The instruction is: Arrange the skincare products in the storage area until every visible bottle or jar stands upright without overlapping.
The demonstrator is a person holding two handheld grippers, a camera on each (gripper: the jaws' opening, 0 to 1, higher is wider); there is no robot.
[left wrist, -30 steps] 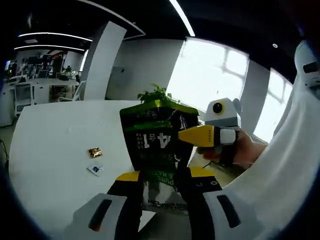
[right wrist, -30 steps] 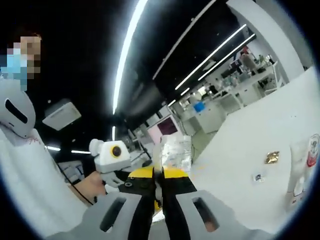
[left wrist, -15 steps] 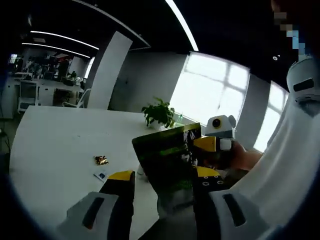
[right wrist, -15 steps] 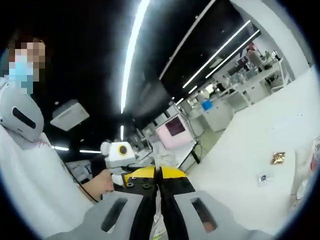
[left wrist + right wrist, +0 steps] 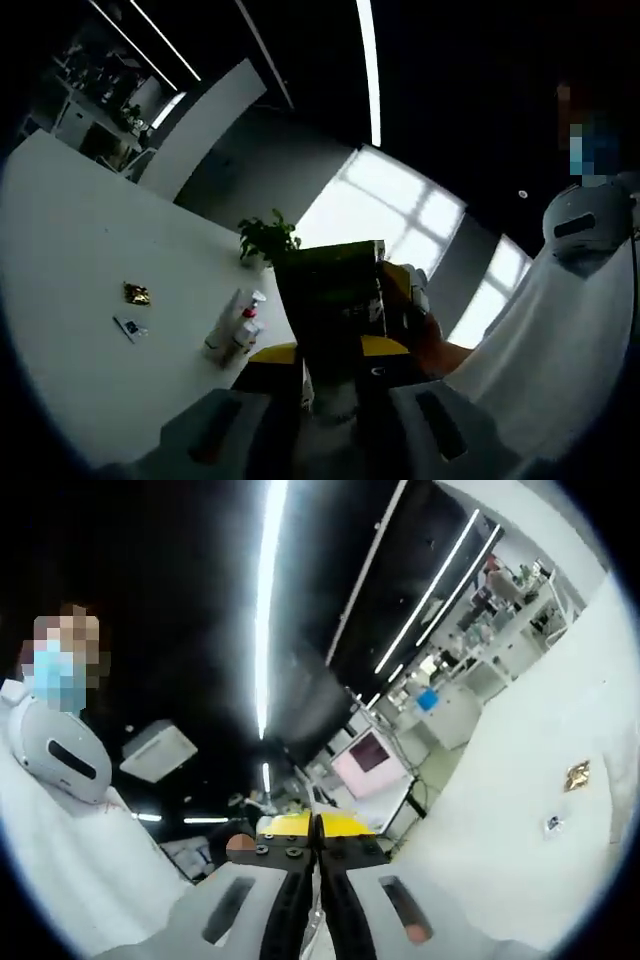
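Left gripper view: L claw (image 5: 330,362) clamps dark green pouch (image 5: 335,300); R claw (image 5: 317,830) pinched shut on its edge.

Dim backlit room; window (image 5: 385,205) and ceiling strips (image 5: 268,600) glare, fisheye edges smear.

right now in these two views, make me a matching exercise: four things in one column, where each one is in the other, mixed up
Things:
1. green pouch
2. potted plant
3. gold wrapper
4. white tubes

Places:
A. at the table's far edge, by the window
B. between the left gripper's jaws
C. lying together on the table, below the plant in the view
D. alone on the table, beside a small card

Pairs: 1-B, 2-A, 3-D, 4-C
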